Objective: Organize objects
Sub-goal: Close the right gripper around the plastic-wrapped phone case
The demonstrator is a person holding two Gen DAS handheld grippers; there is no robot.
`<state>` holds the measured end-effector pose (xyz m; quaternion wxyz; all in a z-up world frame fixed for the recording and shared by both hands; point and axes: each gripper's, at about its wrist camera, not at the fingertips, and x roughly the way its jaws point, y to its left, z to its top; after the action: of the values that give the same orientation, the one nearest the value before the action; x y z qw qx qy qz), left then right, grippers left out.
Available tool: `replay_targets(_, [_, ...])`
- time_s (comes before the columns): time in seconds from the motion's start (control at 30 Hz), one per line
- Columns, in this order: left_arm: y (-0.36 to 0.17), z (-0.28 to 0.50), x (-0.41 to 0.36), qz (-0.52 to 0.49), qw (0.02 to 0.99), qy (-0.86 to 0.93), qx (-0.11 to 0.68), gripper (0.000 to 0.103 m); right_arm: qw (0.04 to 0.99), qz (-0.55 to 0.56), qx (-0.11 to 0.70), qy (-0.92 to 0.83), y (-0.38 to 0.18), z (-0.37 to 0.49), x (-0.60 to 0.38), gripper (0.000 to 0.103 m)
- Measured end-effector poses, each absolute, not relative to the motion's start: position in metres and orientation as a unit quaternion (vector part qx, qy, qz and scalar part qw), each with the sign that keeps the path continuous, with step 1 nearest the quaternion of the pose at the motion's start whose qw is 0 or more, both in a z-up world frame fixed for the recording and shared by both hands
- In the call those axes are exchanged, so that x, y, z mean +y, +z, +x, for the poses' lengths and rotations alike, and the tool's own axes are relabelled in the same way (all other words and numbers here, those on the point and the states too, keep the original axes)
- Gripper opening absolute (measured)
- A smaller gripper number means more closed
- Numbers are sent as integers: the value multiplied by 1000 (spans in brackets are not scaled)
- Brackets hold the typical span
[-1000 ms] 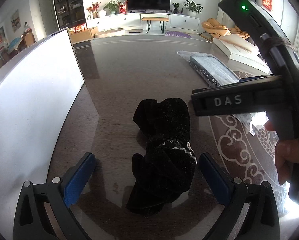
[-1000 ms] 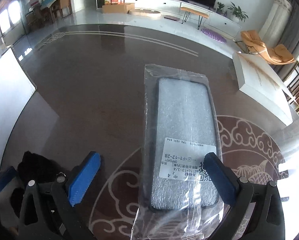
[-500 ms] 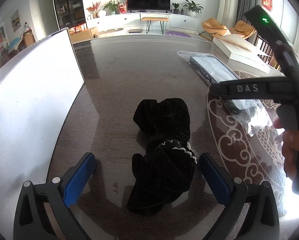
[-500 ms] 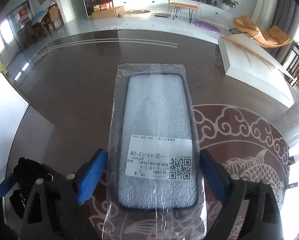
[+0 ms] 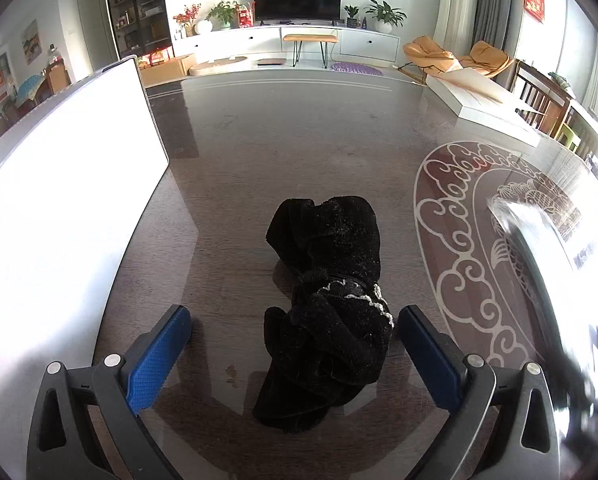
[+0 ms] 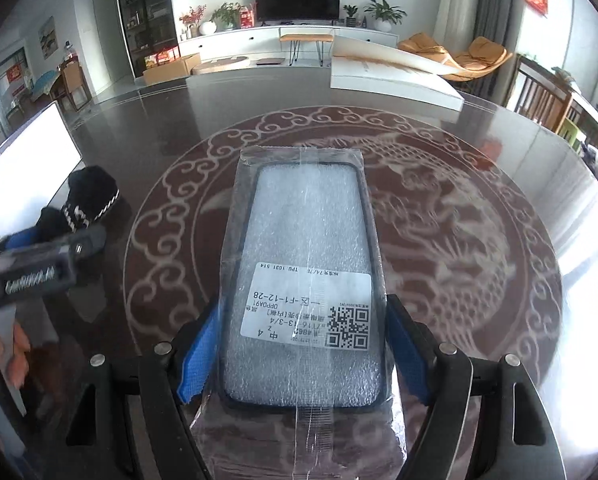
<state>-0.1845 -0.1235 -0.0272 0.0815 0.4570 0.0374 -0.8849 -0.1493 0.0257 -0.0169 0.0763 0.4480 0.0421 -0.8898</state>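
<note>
Packaged phone case [image 6: 303, 280] has left its far-table spot; my right gripper [image 6: 303, 352] pinches it, seemingly lifted. Left gripper [image 5: 295, 352] spread around black cloth [image 5: 331, 304]. I'd keep grip level

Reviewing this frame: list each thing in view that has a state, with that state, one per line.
right gripper: shut on the bagged phone case, holding it by its long edges.
bagged phone case: gripped, sealed in clear plastic, label side up.
left gripper: open, pads either side of the black cloth, not touching it.
black cloth: crumpled, lying on the table.
white box: lid closed.
TV: off.
</note>
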Motion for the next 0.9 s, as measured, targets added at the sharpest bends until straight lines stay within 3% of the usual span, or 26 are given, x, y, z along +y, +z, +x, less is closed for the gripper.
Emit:
replay_targets(0.13, [-27,-185,-123,457,81,-885,37,103,85,445,38,-891,-16,-94,39,78])
replay_targets(0.23, [-27,-185,-123,457,81,-885,37,103,98,453,12,-886,-17,-81,49,102])
replay_targets(0.43, [-27,-185,-123,457,81,-885,38,103,79,461,48,-883,-23,-89,38,103])
replay_targets(0.9, [-27,-186,-123,457,81,-885,37,103,83,460,47,-883,-24,-88,40,103])
